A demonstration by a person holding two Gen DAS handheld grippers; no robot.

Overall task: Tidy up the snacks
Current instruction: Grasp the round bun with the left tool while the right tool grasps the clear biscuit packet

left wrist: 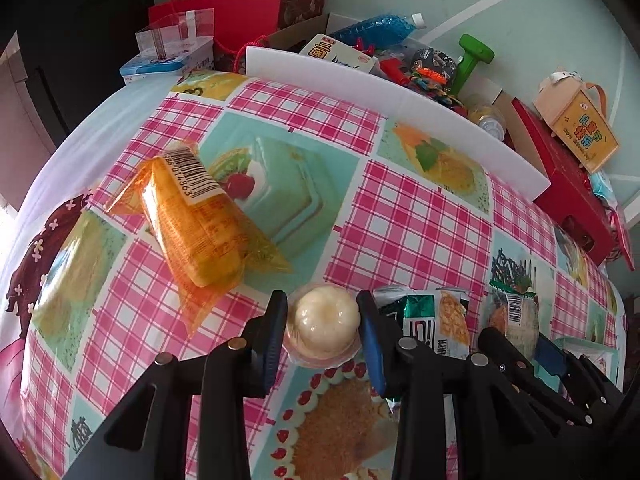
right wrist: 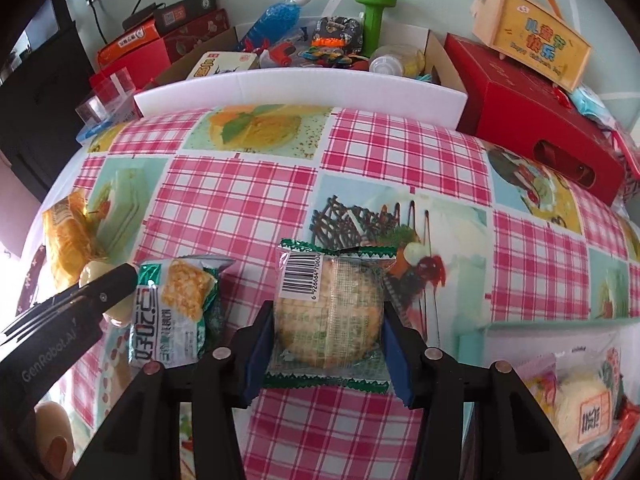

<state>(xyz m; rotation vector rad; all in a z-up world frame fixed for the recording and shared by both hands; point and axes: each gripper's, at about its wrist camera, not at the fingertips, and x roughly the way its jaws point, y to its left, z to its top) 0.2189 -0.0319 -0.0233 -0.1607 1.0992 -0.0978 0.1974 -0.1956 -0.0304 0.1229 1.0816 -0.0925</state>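
Observation:
In the left wrist view my left gripper (left wrist: 322, 322) is shut on a cream jelly cup (left wrist: 322, 322) at the tablecloth. An orange wrapped cake (left wrist: 192, 216) lies to its upper left. A green-and-white cracker packet (left wrist: 436, 320) lies just right of it. In the right wrist view my right gripper (right wrist: 329, 320) is shut on a round biscuit in a clear green-edged wrapper (right wrist: 329, 312). The cracker packet (right wrist: 176, 312) lies to its left, beside the left gripper's black finger (right wrist: 104, 288). A mint tray (right wrist: 560, 392) at lower right holds wrapped snacks.
A white foam board (right wrist: 300, 92) stands along the table's far edge. Behind it are a cardboard box of toys (right wrist: 332, 48), a green dumbbell (right wrist: 374, 16), red gift boxes (right wrist: 532, 108) and a small wooden crate (right wrist: 528, 40). The checked tablecloth (right wrist: 240, 200) covers the table.

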